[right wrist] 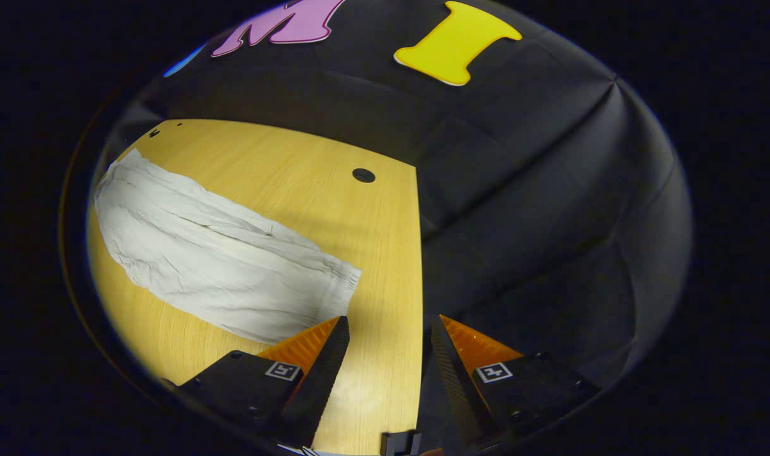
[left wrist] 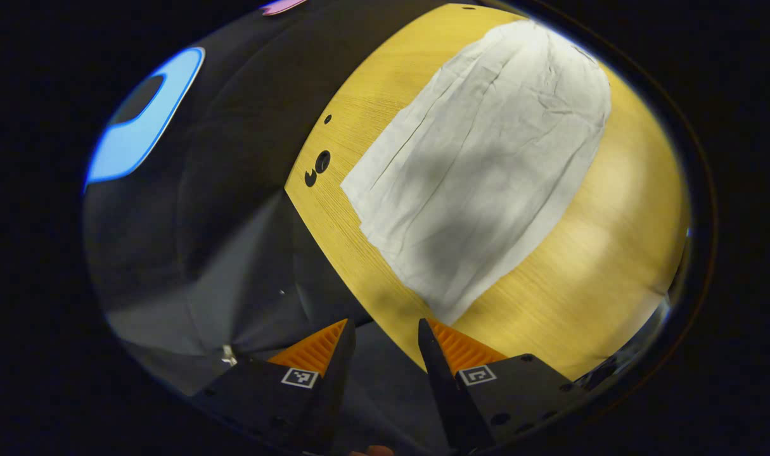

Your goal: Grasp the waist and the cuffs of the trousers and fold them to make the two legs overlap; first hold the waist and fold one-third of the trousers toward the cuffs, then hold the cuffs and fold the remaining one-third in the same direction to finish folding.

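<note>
Soft, light, wrinkled trousers [left wrist: 480, 171] lying flat, likely best pinched at the gathered waist [right wrist: 343, 285]; left gripper [left wrist: 386, 332] and right gripper [right wrist: 390, 329] agape, holding nothing.

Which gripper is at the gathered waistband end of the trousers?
The right gripper: beside its fingers lies the trousers' gathered, elastic-looking waistband. The left gripper faces a plain, straight-edged end.

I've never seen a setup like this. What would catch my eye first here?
The pale, wrinkled trousers lie flat on the yellow wooden table, already looking narrow, as if the legs overlap. Both grippers hover open above the table's edges: the left gripper near one end of the trousers, the right gripper by the gathered end.
</note>
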Tool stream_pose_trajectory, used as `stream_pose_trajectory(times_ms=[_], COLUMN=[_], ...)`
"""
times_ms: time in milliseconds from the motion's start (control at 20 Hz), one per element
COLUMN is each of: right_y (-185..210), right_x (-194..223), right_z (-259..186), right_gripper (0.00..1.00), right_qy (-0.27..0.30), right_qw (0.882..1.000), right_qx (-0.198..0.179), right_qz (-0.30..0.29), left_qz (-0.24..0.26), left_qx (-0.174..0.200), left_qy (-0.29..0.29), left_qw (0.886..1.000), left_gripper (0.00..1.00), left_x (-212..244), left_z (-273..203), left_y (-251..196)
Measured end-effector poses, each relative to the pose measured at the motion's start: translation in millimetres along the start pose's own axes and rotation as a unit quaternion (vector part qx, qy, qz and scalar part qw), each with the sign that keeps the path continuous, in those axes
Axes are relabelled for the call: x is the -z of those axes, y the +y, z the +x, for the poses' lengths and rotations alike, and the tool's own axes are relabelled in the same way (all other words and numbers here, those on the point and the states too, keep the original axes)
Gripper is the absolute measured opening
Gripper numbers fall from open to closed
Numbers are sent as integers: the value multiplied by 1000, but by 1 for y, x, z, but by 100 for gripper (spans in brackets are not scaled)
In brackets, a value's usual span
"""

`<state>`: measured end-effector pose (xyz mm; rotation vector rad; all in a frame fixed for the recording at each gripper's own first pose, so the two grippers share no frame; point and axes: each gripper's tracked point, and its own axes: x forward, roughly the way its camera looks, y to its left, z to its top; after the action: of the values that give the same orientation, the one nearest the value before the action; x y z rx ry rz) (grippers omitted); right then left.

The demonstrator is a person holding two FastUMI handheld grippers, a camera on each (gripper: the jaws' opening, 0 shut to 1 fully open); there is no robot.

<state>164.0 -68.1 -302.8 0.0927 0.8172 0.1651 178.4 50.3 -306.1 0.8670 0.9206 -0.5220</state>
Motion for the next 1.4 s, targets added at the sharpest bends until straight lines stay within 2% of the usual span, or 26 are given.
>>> stream_pose_trajectory(times_ms=[100, 200, 300, 350, 400, 500, 700, 800, 950, 1000, 1050, 1100, 1150, 1200, 1250, 1300, 1350, 1400], right_y=[6, 15, 38, 56, 72, 102, 123, 128, 126, 120, 115, 111, 110, 111, 115, 117, 118, 114], right_x=[17, 39, 56, 57, 53, 46, 48, 40, 38, 37, 33, 31, 30, 32, 36, 42, 45, 46], right_z=[-17, -32, -44, -48, -49, -41, 2, 23, 53, 59, 66, 70, 73, 70, 75, 77, 79, 78], right_gripper=[84, 84, 84, 84, 84, 86, 85, 85, 85, 85, 83, 80, 80, 80, 70, 62, 32, 22], right_qy=[17, 51, 67, 66, 60, 51, 48, 36, 27, 13, -3, -19, -27, -33, -33, -35, -39, -49], right_qw=[998, 994, 986, 976, 962, 920, 850, 813, 763, 744, 725, 707, 695, 690, 691, 694, 697, 704], right_qx=[-15, -20, -37, -50, -69, -90, -83, -81, -59, -48, -45, -43, -42, -40, -38, -36, -36, -30], right_qz=[58, 93, 150, 203, 259, 379, 519, 575, 643, 667, 688, 706, 718, 722, 721, 718, 715, 708], left_qz=[-79, -143, -192, -221, -256, -331, -453, -516, -606, -627, -641, -648, -649, -652, -656, -664, -671, -675], left_qx=[56, 99, 110, 109, 111, 112, 108, 126, 164, 168, 164, 158, 152, 146, 145, 148, 153, 156], left_qy=[4, 22, 12, -3, -23, -75, -162, -191, -215, -220, -223, -225, -222, -220, -217, -216, -213, -211], left_qw=[995, 984, 975, 969, 960, 934, 870, 825, 748, 728, 716, 710, 711, 711, 708, 700, 693, 690], left_gripper=[67, 67, 68, 68, 68, 67, 69, 69, 67, 72, 73, 74, 74, 74, 74, 74, 74, 74], left_x=[6, 10, 4, -2, -11, -35, -76, -95, -115, -116, -113, -109, -106, -104, -101, -103, -105, -107], left_z=[-8, -12, -14, -19, -23, -29, -40, -40, -40, -35, -34, -33, -35, -30, -27, -24, -23, -21], left_y=[-27, -49, -56, -57, -59, -60, -57, -65, -77, -78, -77, -78, -80, -81, -83, -88, -92, -95])
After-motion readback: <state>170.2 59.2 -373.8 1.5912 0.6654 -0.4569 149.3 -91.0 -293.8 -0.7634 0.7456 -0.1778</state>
